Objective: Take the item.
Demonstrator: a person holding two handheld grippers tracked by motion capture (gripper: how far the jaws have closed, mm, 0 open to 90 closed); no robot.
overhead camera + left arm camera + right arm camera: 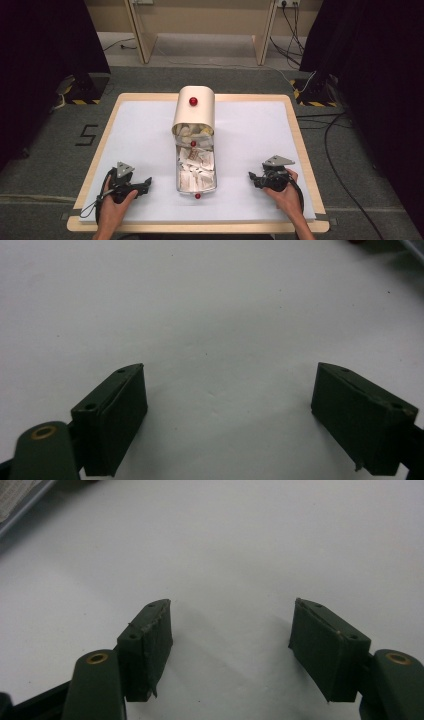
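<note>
Cream-coloured and rounded, a bread-bin-like box (194,111) with a red knob (193,101) stands at the middle of the counter (150,125). Its clear lid (196,170) lies open toward the person, with white packets behind and on it. The left gripper (148,183) rests near the lid's left and the right gripper (251,176) near its right, each hand-held, fingers spread wide over bare white surface, holding nothing.
</note>
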